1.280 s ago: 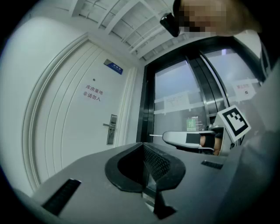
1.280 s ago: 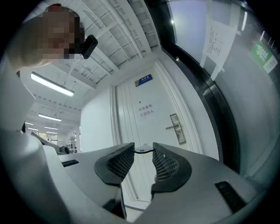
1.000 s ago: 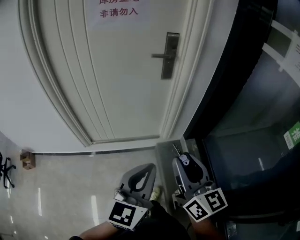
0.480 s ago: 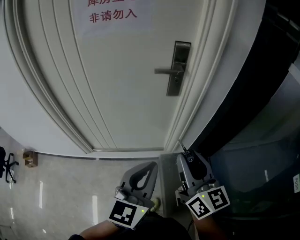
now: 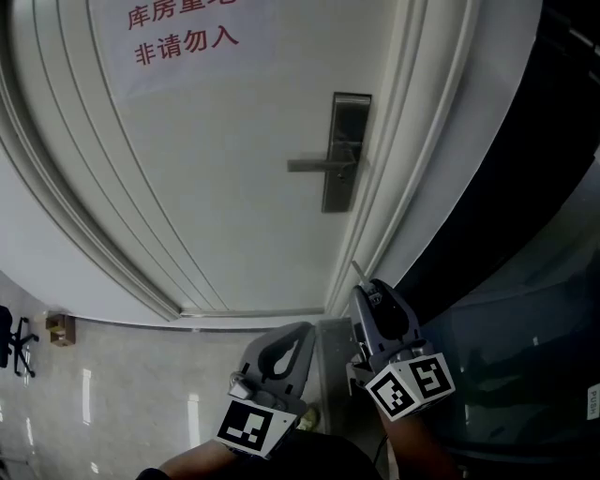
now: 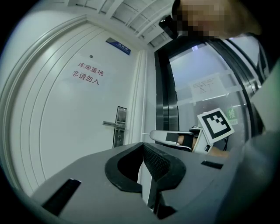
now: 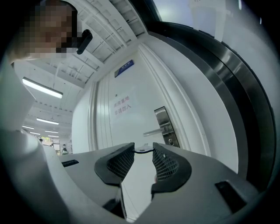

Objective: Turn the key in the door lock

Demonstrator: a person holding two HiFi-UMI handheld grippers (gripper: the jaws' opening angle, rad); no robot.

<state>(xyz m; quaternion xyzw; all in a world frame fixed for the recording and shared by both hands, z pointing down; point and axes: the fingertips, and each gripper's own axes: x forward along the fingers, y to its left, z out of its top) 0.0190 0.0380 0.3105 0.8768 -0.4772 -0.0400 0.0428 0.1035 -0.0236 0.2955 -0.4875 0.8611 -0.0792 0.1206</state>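
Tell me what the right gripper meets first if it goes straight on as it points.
Probably the white door, just beside the lock plate; the key it holds would touch first. Depth is unclear.

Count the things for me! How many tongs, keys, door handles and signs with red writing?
Tongs: 2 (left tongs, right tongs)
Key: 1 (key, pinched in the right tongs)
Door handle: 1 (door handle)
Sign with red writing: 1 (sign)
Total: 5

place: office-building corridor | evidence: white door (image 5: 234,141) with red notice (image 5: 183,28), glass partition (image 5: 525,328), strip lights (image 7: 41,87)
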